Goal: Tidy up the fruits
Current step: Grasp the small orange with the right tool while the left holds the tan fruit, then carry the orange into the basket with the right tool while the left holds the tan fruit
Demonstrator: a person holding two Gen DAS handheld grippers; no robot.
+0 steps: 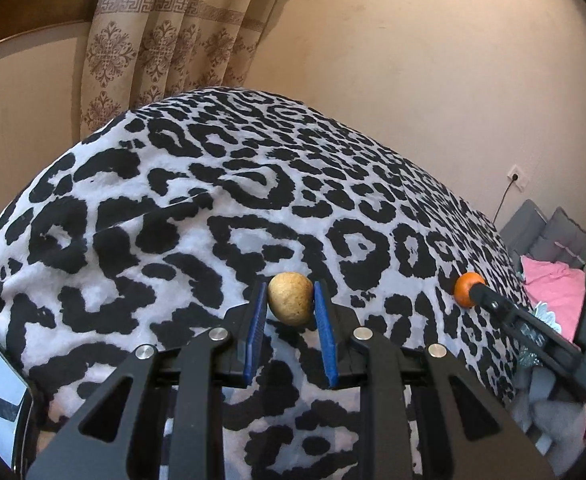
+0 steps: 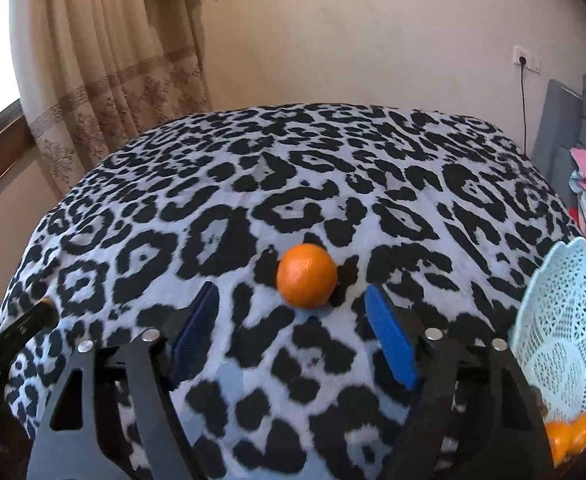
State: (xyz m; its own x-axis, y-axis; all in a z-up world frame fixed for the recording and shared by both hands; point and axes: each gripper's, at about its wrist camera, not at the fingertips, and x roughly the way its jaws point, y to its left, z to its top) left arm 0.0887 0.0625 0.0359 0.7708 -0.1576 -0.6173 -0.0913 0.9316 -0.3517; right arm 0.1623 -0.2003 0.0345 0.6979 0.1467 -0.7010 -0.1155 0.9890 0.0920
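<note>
the left gripper (image 1: 291,300) clamps a rough, tan, egg-shaped fruit (image 1: 291,298) between ribbed blue pads (image 1: 326,344). the right gripper (image 2: 293,308) gapes wide, a smooth round orange (image 2: 307,275) just ahead of its tips on the fuzzy leopard-print blanket (image 2: 253,184). a pale lattice plastic basket (image 2: 565,320) sits right, oranges inside (image 2: 571,434). patterned curtain (image 1: 165,36), beige wall (image 1: 413,60).

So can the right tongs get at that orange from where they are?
Probably yes. The right tongs are wide open with the orange just ahead of the tips, centred between them on the blanket. Nothing lies between.
</note>
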